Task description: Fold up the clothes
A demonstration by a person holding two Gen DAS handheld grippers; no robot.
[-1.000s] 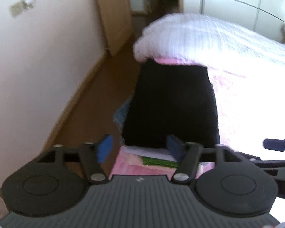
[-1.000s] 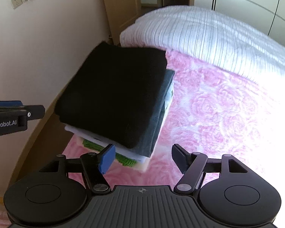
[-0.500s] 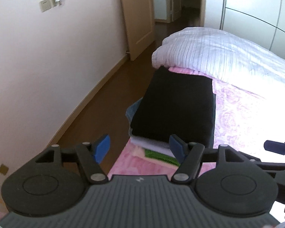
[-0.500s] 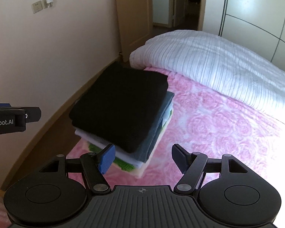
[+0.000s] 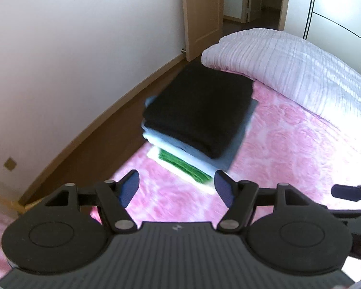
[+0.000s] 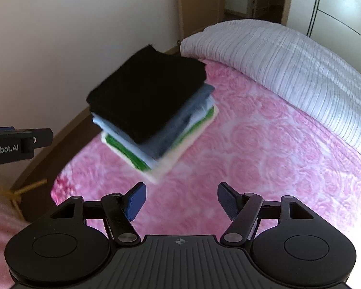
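— Where are the clothes?

— In a folded stack (image 5: pixel 199 130) on the pink rose-patterned bedspread (image 5: pixel 288 149), near the bed's edge on the wall side. A black garment (image 6: pixel 146 91) lies on top; under it come grey-blue and pale blue layers, then a green one (image 6: pixel 130 154), with a cream piece at the bottom. The stack looks slightly blurred in both views.

— What is around it?

— A white ribbed duvet (image 6: pixel 288 62) is bunched at the far end of the bed, its near corner just beside the stack. Past the bed's edge there is brown wooden floor (image 5: pixel 89 142), a pale wall with sockets, and an open wooden door (image 5: pixel 202 12).

— And the left gripper (image 5: pixel 177 187)?

— Its blue-padded fingers (image 5: pixel 130 187) are spread wide with nothing between them, held above the bedspread short of the stack, apart from it.

— The right gripper (image 6: pixel 181 203)?

— The same: fingers (image 6: pixel 136 201) parted, empty, over the pink cover, with the stack ahead and to their left. Part of the left gripper shows at the left edge of the right wrist view, beside the stack and not touching it.
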